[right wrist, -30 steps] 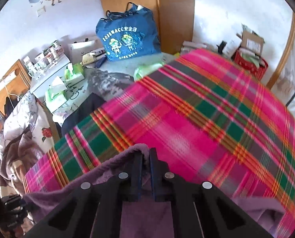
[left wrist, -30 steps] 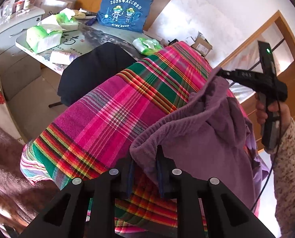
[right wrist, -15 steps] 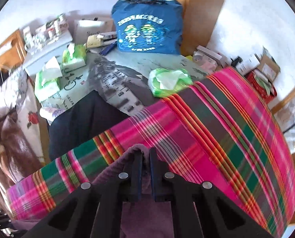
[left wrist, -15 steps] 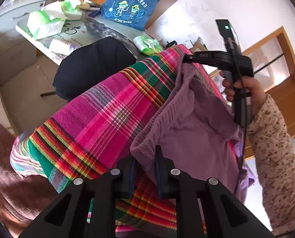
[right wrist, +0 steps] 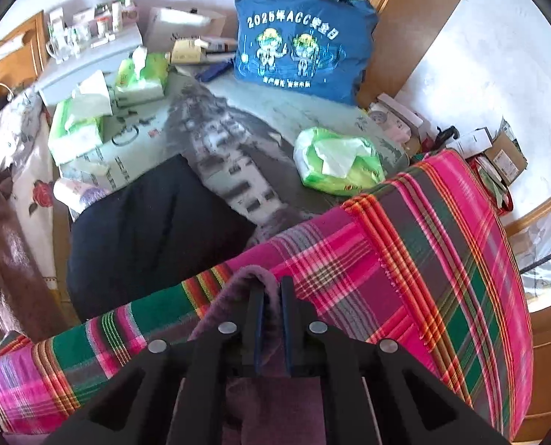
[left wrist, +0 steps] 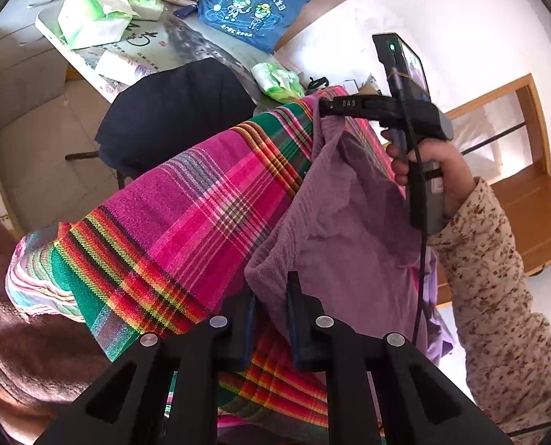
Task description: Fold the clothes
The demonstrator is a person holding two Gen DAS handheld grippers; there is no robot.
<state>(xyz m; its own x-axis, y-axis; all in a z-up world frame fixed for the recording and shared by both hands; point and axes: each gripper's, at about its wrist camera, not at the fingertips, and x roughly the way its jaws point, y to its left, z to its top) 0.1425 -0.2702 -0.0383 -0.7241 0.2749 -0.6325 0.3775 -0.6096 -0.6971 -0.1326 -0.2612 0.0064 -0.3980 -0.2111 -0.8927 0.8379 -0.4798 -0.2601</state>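
Left wrist view: the purple garment (left wrist: 349,230) hangs over the plaid cloth (left wrist: 201,215), pinched at one edge by the left tool (left wrist: 271,311), whose jaws have just been closing, and at another by the right tool (left wrist: 325,108). The plush fabric could slip free under tension. The hand (left wrist: 435,170) grips its handle, wrist raised, sleeve (left wrist: 498,278) trailing toward the camera.

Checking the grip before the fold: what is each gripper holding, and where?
Both grip the purple garment by its edge: left gripper at one end, right gripper at the other.
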